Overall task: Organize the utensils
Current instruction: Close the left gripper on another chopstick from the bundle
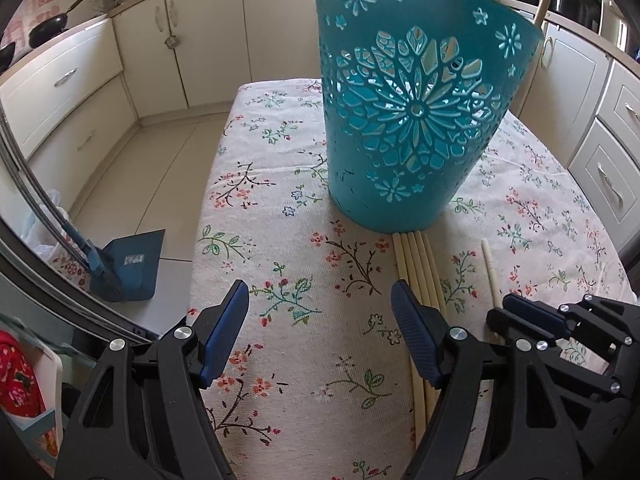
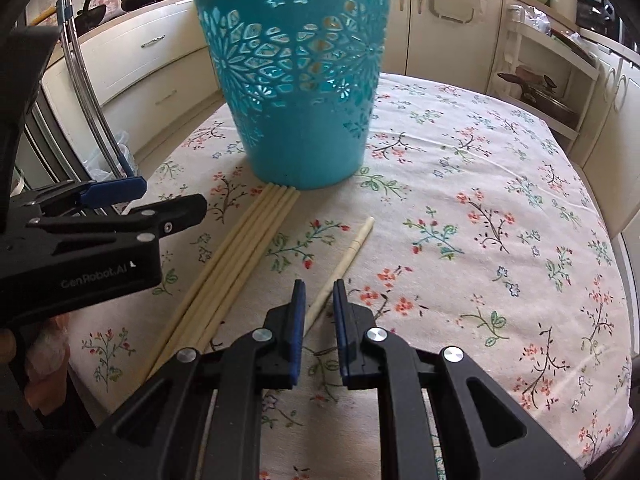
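Observation:
A teal cut-out basket (image 1: 400, 120) (image 2: 296, 80) stands on the floral tablecloth (image 1: 304, 208). Several pale chopsticks (image 1: 416, 264) (image 2: 248, 248) lie bundled side by side, their far ends touching the basket's base. A single chopstick (image 1: 491, 272) (image 2: 348, 252) lies apart to their right. My right gripper (image 2: 319, 284) (image 1: 500, 312) has its narrow jaws shut on the near part of that single chopstick, which runs slantwise between the pads. My left gripper (image 1: 320, 286) (image 2: 172, 196) is open and holds nothing; it hangs above the cloth with its right finger over the bundle.
A wooden stick (image 1: 540, 12) shows behind the basket's right rim. Cream cabinets (image 1: 208, 44) ring the table. A blue dustpan (image 1: 132, 264) stands on the floor at the left. An open shelf rack with a pot (image 2: 540, 88) is at the right.

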Motion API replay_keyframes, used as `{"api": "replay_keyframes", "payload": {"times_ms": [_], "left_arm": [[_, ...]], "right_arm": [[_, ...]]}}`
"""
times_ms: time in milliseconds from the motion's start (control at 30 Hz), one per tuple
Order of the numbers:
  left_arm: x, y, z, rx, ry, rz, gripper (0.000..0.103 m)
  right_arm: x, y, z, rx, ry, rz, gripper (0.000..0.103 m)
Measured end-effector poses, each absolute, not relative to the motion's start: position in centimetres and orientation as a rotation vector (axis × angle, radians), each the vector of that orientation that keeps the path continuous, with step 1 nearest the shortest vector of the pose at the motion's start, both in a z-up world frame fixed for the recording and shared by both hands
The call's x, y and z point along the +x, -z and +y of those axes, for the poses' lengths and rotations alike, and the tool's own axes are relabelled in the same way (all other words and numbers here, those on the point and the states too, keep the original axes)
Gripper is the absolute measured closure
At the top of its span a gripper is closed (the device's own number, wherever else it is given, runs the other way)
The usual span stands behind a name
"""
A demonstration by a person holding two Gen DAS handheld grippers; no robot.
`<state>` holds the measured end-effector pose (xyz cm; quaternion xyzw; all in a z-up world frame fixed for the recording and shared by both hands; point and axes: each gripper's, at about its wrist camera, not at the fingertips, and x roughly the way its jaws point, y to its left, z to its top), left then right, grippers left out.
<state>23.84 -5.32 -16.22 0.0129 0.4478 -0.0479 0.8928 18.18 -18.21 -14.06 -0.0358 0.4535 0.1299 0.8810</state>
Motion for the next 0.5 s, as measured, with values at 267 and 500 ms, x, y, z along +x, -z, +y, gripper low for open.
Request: {"api": "replay_keyframes", "payload": {"times_ms": [267,500], "left_arm": [[24.1,16.9,-5.6,0.044,0.098,0.944,0.033],[24.3,18.0,-5.9,0.072,0.1,0.959,0.032]], "right_arm": [[18.3,14.0,-18.3,-0.068,-0.268,0.943,0.088],[18.3,14.0,-18.4,-0.061,-0.267,0.942,0.088]]}}
